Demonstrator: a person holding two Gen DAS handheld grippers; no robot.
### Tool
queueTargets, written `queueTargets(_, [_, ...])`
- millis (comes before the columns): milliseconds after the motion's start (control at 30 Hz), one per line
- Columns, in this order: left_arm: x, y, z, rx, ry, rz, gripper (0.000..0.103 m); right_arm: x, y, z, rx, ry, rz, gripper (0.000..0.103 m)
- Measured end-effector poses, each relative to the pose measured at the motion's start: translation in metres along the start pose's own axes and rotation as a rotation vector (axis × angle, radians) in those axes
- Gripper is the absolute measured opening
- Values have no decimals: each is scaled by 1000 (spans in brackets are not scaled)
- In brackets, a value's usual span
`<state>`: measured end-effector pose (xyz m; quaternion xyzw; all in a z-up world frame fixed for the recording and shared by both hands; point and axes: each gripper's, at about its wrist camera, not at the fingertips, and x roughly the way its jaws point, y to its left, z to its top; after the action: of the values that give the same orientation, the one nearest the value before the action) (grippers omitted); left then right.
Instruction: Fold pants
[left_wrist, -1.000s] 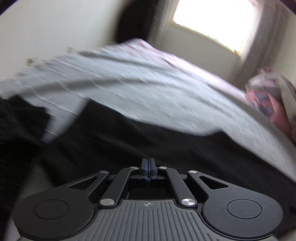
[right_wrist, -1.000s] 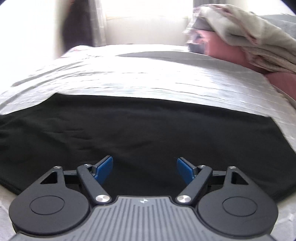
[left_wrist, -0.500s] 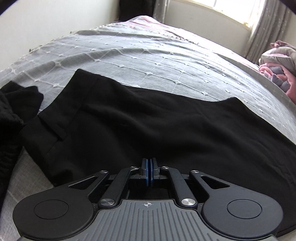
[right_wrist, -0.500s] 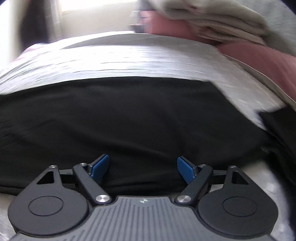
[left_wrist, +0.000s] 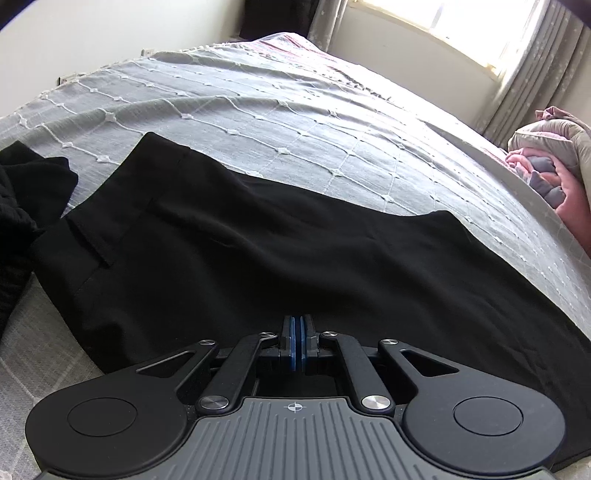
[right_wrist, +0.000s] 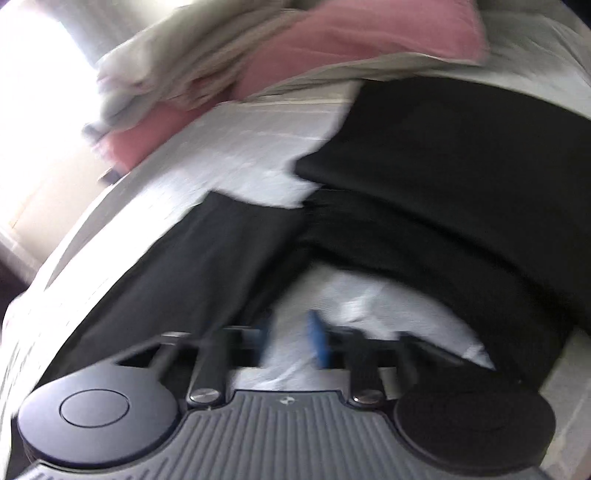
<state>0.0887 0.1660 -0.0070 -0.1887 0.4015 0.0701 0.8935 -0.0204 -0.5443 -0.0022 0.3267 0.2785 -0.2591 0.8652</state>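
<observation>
No readable labels. Black fabric pants (left_wrist: 280, 251) flat on grey quilted bedspread (left_wrist: 295, 122), spanning 9 to 4 o'clock. Left gripper (left_wrist: 296, 345) pinched closed, empty. Right gripper (right_wrist: 291, 341) blurred, closing on nothing

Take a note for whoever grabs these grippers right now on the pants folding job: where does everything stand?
Left gripper: jaws shut, low over the near edge of the pants; whether it grips cloth cannot be told.
Right gripper: blurred, jaws closing, only bedspread seen between them, black cloth beside it.
Pants: spread flat on the bedspread, waistband at left.
Done: laid out.
Left: fold them across.
</observation>
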Motion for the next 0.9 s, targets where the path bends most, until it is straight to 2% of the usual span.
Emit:
queueTargets(67, [2, 0, 1, -8, 6, -8, 5, 7, -4, 3, 43, -5, 18, 29])
queueTargets(133, [4, -1, 2, -11, 11, -18, 5, 12, -8, 6, 97, -13, 61, 47])
queueTargets(167, [6, -2, 2, -9, 13, -21, 5, 10, -11, 7, 145, -19, 97, 60])
queueTargets(200, [7, -3, 3, -7, 15, -25, 5, 22, -7, 11, 188, -26, 131, 64])
queueTargets(267, [10, -5, 3, -4, 18, -31, 5, 28, -5, 13, 217, -26, 141, 63])
queueTargets(333, [11, -7, 4, 2, 20, -32, 5, 42, 7, 20, 168, -49, 102, 58])
queueTargets(400, [12, -7, 4, 2, 21, -29, 5, 44, 17, 21, 91, -65, 28, 32])
queueTargets(467, [12, -5, 4, -4, 21, -27, 5, 45, 20, 21, 58, -78, 5, 28])
queueTargets(567, [13, -1, 4, -16, 21, -11, 5, 36, 20, 27, 39, -124, 11, 27])
queueTargets(667, [15, 5, 6, -36, 26, -3, 5, 30, 34, 34, -64, -180, 7, 28])
queueTargets(733, [15, 7, 6, -43, 28, 0, 5, 34, 38, 31, -123, -175, -25, 28])
queueTargets(800, [15, 9, 7, -51, 31, -3, 5, 44, 36, 25, -157, -133, -63, 29])
queueTargets(900, [14, 12, 8, -59, 29, -3, 5, 40, 32, 25, -156, -120, -67, 32])
